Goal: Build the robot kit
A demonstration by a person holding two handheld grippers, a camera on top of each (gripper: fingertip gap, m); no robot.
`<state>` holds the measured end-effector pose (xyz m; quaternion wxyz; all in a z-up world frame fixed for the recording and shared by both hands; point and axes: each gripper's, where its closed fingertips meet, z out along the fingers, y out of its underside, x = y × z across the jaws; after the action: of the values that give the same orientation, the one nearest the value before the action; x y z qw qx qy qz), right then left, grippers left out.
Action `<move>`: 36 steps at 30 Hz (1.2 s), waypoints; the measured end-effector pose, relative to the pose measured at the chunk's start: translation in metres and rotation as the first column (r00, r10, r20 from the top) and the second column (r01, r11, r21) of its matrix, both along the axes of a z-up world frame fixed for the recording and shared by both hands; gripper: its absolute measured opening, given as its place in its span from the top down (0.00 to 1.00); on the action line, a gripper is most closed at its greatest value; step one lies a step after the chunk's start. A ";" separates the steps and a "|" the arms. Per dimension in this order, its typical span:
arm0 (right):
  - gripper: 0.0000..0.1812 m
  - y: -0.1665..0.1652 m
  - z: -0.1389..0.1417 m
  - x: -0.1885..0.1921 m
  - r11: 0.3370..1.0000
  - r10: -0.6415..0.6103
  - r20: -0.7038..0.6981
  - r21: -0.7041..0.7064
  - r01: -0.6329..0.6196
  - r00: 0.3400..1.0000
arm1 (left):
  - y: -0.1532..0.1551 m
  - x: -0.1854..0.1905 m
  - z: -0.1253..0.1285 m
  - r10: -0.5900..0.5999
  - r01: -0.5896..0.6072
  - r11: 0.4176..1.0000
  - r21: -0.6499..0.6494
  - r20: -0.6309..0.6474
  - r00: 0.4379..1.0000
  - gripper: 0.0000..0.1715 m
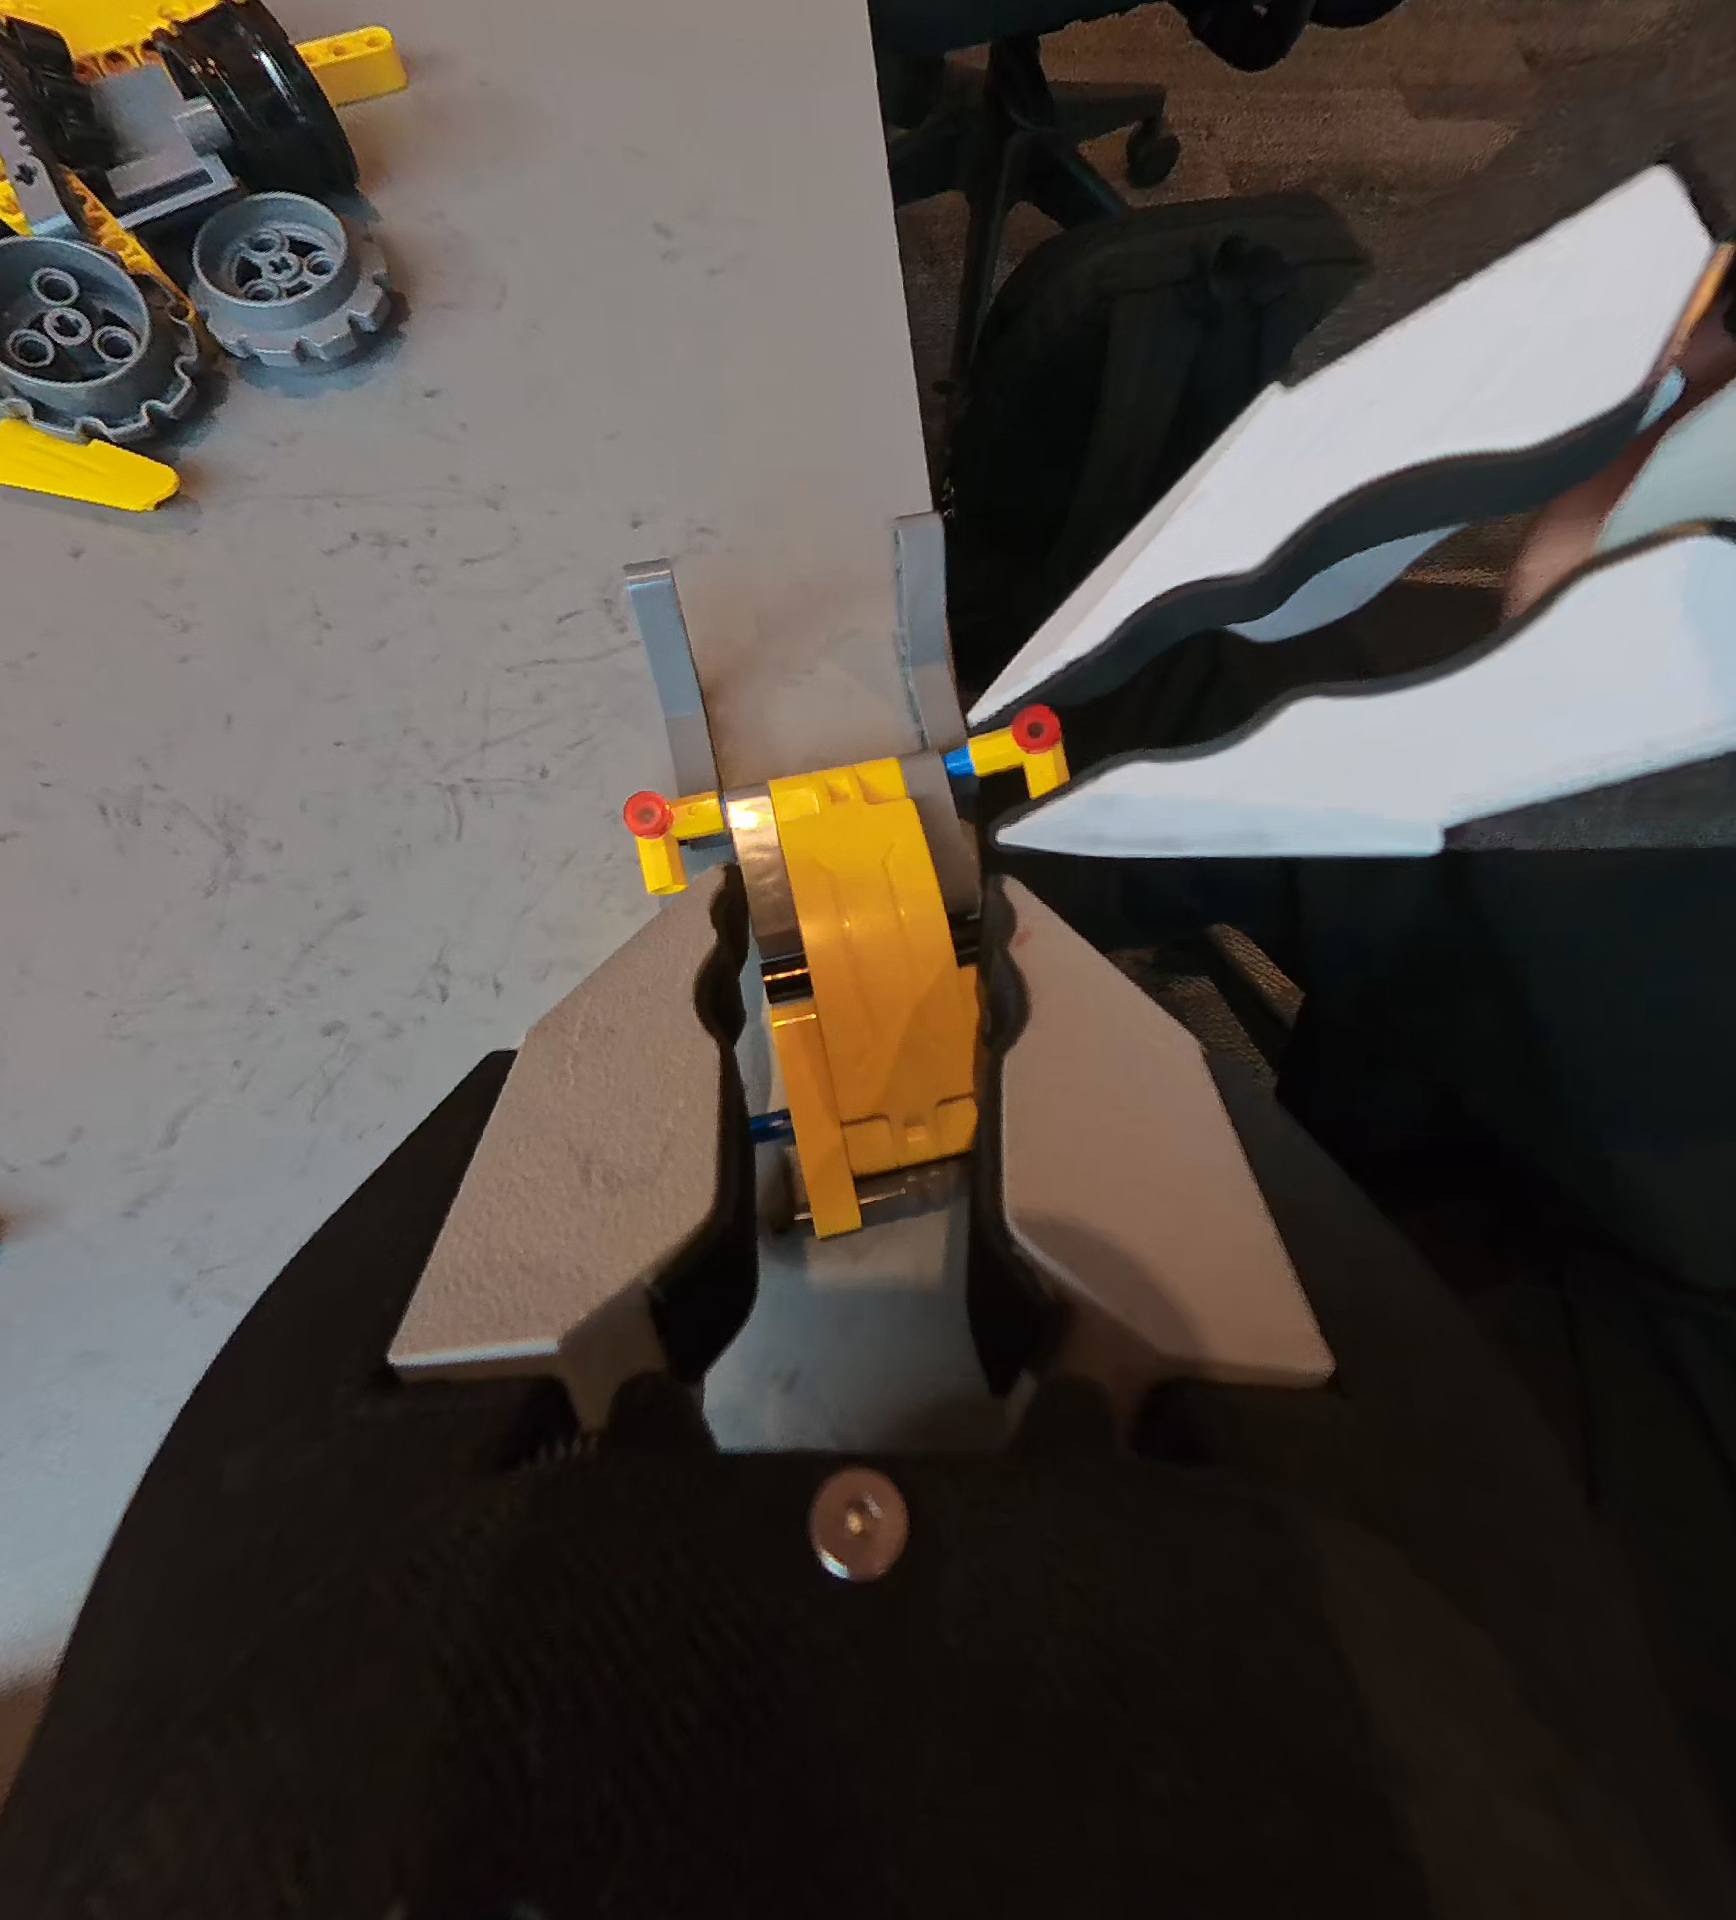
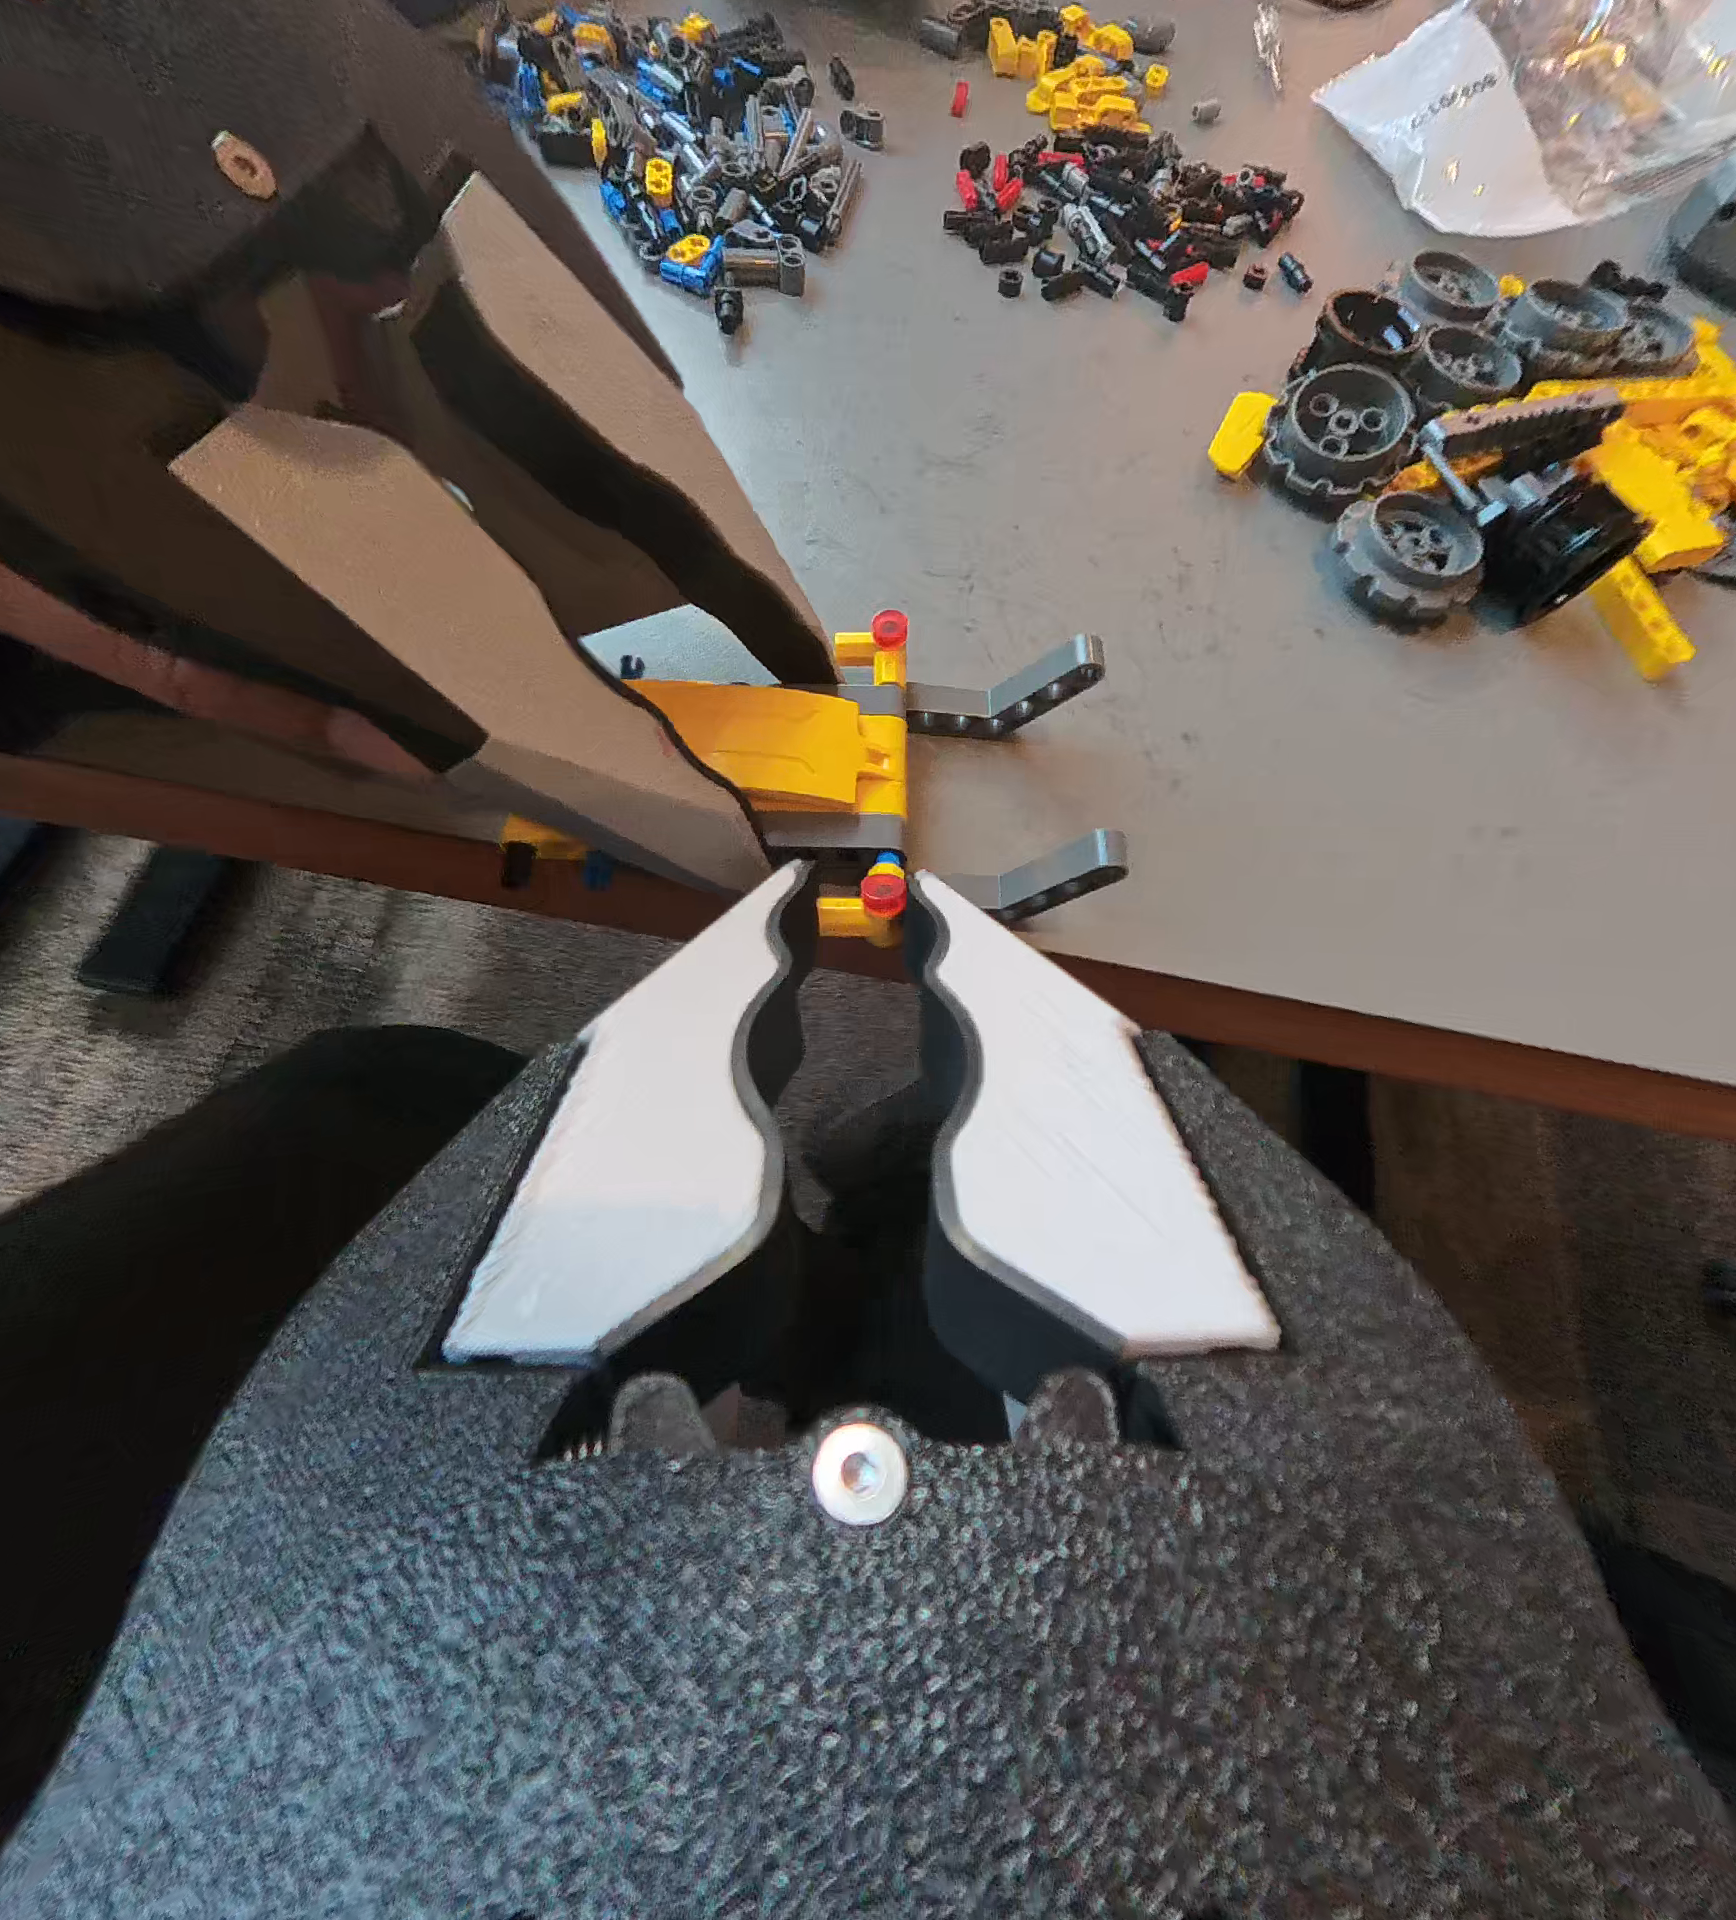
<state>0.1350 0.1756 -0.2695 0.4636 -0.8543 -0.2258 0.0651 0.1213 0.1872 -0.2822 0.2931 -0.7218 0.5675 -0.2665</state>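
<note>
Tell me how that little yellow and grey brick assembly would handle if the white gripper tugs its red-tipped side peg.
The yellow and grey brick assembly looks rigid, small and probably light. Its red-tipped side peg sticks out on a thin stub, so it may pop off. The left hand-held gripper clamps the body, so it likely won't twist away from the right hand-held gripper.

left gripper (image 1: 859,935): grey fingers (image 1: 615,1132) with black wavy pads, jaws closed in on both flanks of held piece, clamped, reaching forward past black body. in right wrist view, left gripper (image 2: 781,769) enters from upper left, angled down-right. right gripper (image 2: 853,904): white fingers (image 2: 635,1143), jaws parted with narrow gap, tips near-level. in left wrist view, right gripper (image 1: 983,774) enters from right, tips close beside left gripper's.
</note>
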 end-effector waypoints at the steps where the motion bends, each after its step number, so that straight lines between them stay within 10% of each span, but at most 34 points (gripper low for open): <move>1: 0.92 0.000 0.000 0.000 1.000 0.002 0.038 0.020 -0.002 0.999 | 0.000 0.000 0.000 0.000 0.000 1.000 -0.003 0.001 1.000 0.75; 12: 0.92 -0.002 -0.005 0.002 0.999 0.006 0.011 0.037 -0.006 1.000 | 0.000 0.000 0.000 0.001 -0.001 1.000 -0.018 0.007 1.000 0.76; 25: 0.93 0.000 -0.001 -0.001 0.993 -0.113 -0.582 -0.044 0.108 0.805 | 0.001 0.000 0.000 0.010 -0.009 1.000 -0.023 0.009 1.000 0.76; 36: 0.92 0.003 -0.006 0.000 0.994 -0.036 -0.161 0.094 0.052 0.986 | 0.003 -0.001 0.000 0.024 -0.023 1.000 -0.021 0.009 1.000 0.75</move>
<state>0.1355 0.1789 -0.2760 0.5226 -0.8275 -0.1721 0.1117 0.1205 0.1903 -0.2819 0.2913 -0.7302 0.5548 -0.2723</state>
